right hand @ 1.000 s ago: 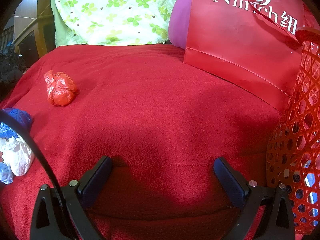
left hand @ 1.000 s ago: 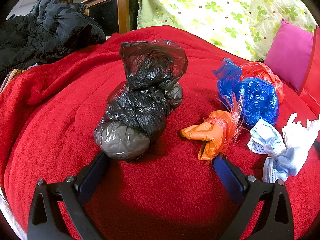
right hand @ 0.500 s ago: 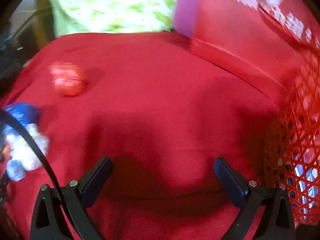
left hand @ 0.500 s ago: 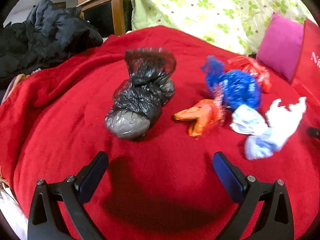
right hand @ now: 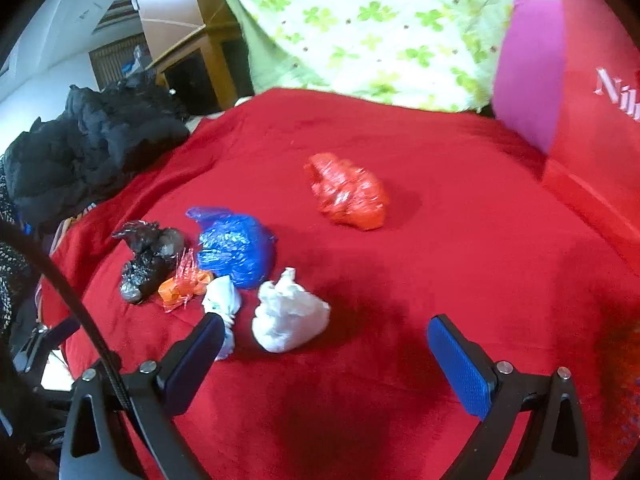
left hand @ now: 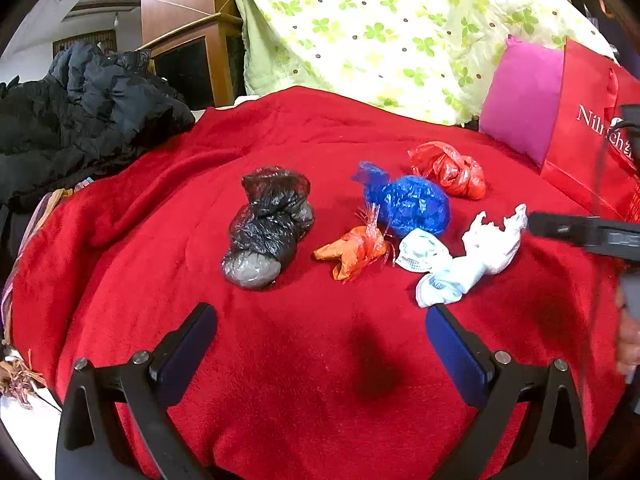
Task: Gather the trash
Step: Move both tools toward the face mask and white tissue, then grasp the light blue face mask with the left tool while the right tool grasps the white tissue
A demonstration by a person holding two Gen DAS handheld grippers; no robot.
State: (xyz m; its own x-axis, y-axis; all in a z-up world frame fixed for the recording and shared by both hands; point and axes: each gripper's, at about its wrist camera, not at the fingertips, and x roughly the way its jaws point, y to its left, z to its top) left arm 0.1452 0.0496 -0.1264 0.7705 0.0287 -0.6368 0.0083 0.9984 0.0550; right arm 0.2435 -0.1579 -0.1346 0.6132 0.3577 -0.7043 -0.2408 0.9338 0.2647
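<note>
Several knotted trash bags lie on a red blanket (left hand: 280,360): a black bag (left hand: 266,226), an orange bag (left hand: 352,250), a blue bag (left hand: 408,204), a red bag (left hand: 448,168), a pale face mask (left hand: 424,256) and a white bag (left hand: 494,244). My left gripper (left hand: 320,338) hangs open above the blanket, short of the pile, with nothing between its fingers. In the right wrist view my right gripper (right hand: 326,344) is wide, its jaws closing, empty, with the white bag (right hand: 288,316) just beyond its left finger and the red bag (right hand: 350,192) farther back.
A black jacket (left hand: 88,108) is heaped at the left. A green floral quilt (left hand: 400,28), a pink pillow (left hand: 520,96) and a red paper bag (left hand: 588,140) line the back and right. The blanket drops off at the near left edge.
Both grippers pulled back and rose, so the pile looks smaller. The right wrist view swung left, from the red bag and basket to the trash pile.
</note>
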